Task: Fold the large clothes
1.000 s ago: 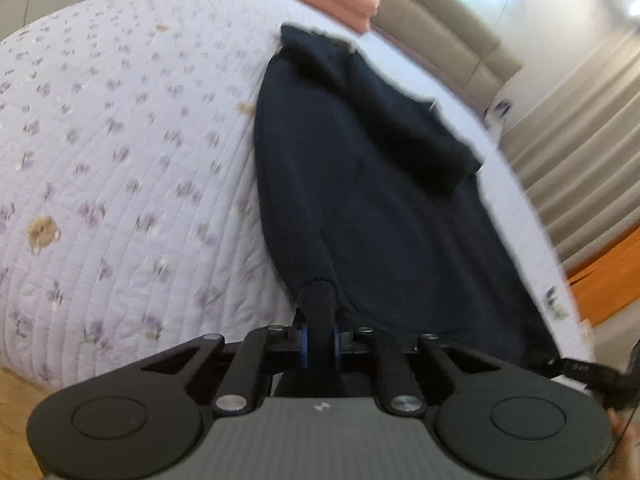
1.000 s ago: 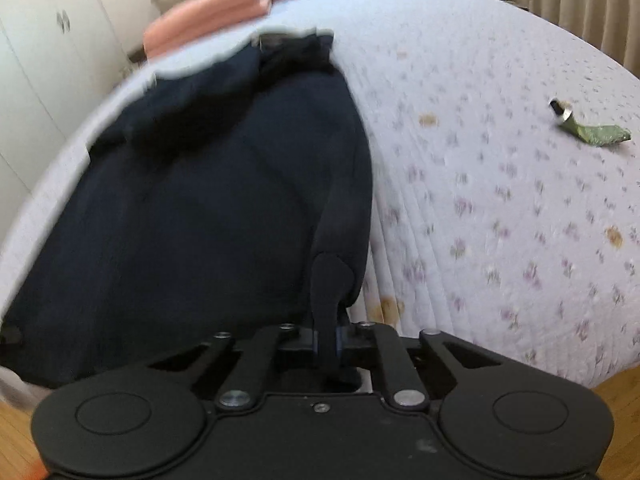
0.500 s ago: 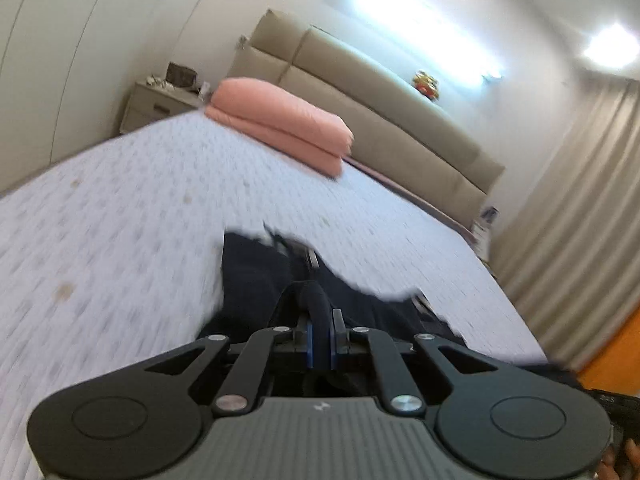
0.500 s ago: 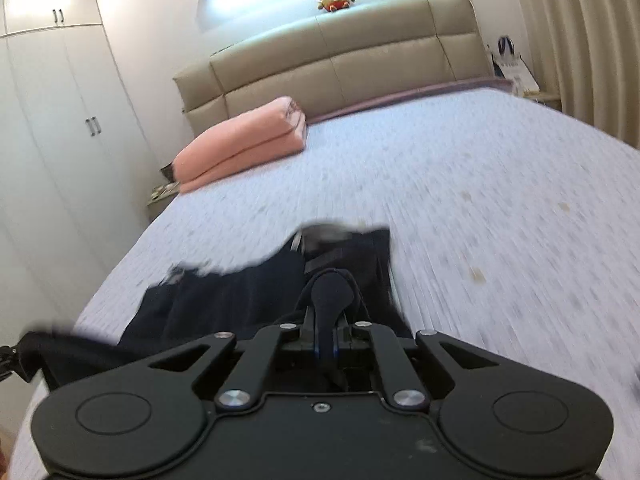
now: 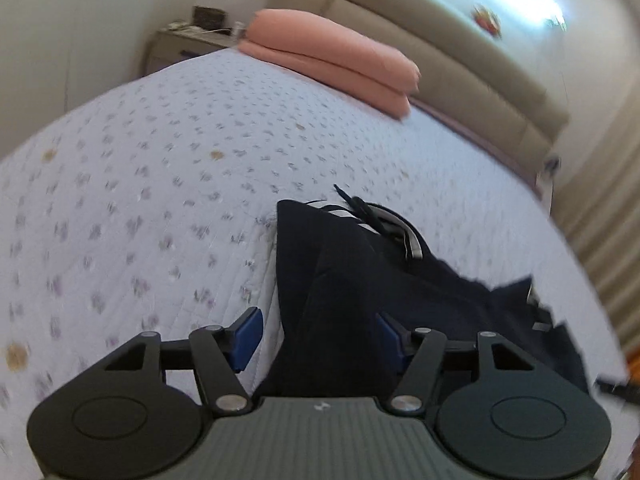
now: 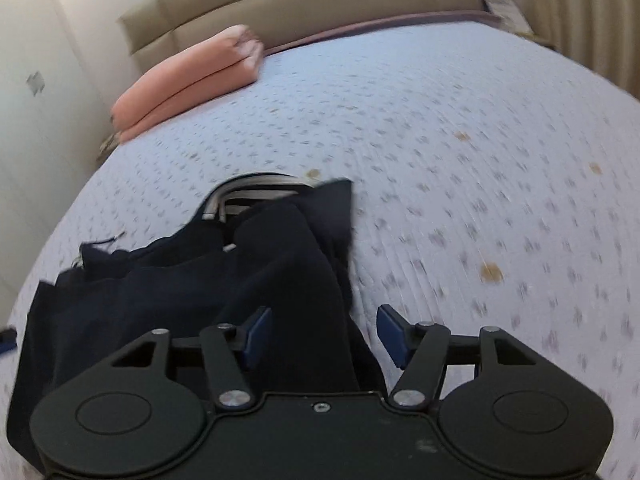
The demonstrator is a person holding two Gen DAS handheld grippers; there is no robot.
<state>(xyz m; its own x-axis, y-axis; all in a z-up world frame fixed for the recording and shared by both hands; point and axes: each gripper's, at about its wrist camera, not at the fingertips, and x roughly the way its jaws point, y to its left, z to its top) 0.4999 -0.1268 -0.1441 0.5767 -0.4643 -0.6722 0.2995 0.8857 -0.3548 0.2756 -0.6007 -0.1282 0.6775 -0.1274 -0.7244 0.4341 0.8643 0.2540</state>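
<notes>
Both tools, clamped on the garment's hem a second ago, now gape wide, leaving the dark garment (image 5: 352, 280) doubled over on the quilted floral bed (image 5: 140, 184); one fold looks done. Soft knit bunches between left tool (image 5: 318, 334) and right tool (image 6: 324, 332).

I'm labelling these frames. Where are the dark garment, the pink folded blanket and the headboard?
dark garment (image 6: 280, 264), right wrist view, on its raised folded middle.
pink folded blanket (image 5: 332, 56), left wrist view, on its top layer.
headboard (image 6: 304, 4), right wrist view, on a beige padded panel.
</notes>
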